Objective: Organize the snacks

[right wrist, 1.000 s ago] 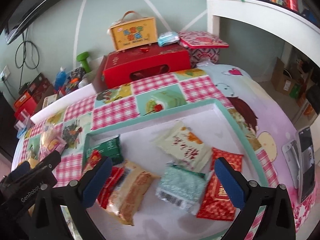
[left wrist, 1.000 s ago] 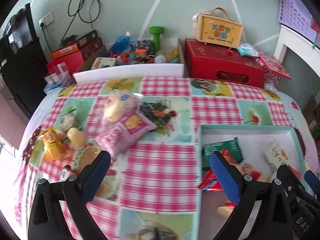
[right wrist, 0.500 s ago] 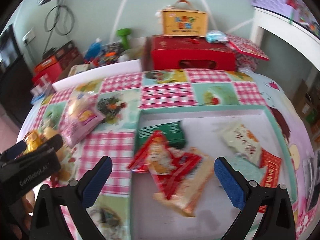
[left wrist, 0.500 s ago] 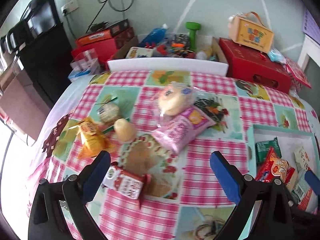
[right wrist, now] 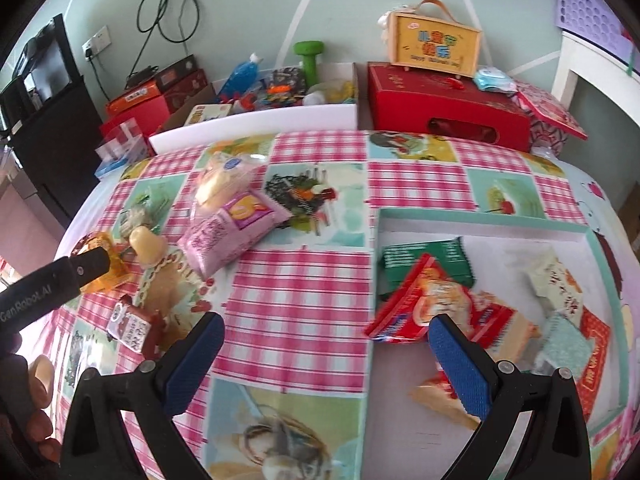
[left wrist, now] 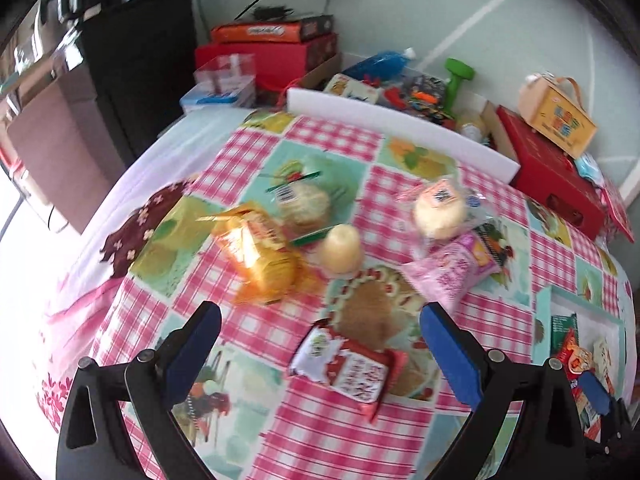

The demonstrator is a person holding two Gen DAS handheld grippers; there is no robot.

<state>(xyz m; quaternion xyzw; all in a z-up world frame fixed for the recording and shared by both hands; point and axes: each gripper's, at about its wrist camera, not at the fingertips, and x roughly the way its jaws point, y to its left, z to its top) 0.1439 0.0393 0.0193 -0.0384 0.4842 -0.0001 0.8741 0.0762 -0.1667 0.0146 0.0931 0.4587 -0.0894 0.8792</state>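
**Both cameras swung left, toward the loose snacks**

Since a second earlier, both my views had panned away from the tray and over to the pile at the left side of the table (right wrist: pixel 304 304); in the left wrist view the tray had slid off to the right edge, and the small red-and-white packet had come up between the fingers.

Going by what I could see, the job was roughly half done. The teal-rimmed tray (right wrist: pixel 480 218) at the table's right side held the sorted share: a green packet (right wrist: pixel 424 258), a red packet (right wrist: pixel 416 304) lying partly over it, a pale printed packet (right wrist: pixel 556 284) toward the tray's far right corner, and a few more I could not tell apart.

Still loose on the checked cloth were the pink bag (left wrist: pixel 448 276) with a clear-wrapped bun (left wrist: pixel 440 212) touching its far end, the orange-yellow packet (left wrist: pixel 256 256) nearer the left edge, a wrapped round cake (left wrist: pixel 304 202) behind it, a small pale jelly cup (left wrist: pixel 342 248), and the red-and-white packet (left wrist: pixel 344 368) closest to the near edge.

My left gripper (left wrist: pixel 320 344) hovered with its jaws spread wide, empty, the red-and-white packet just beyond them. My right gripper (right wrist: pixel 328 356) was likewise spread and carrying nothing, poised over the tray's left rim.

I judged the red-and-white packet the likeliest next pick.
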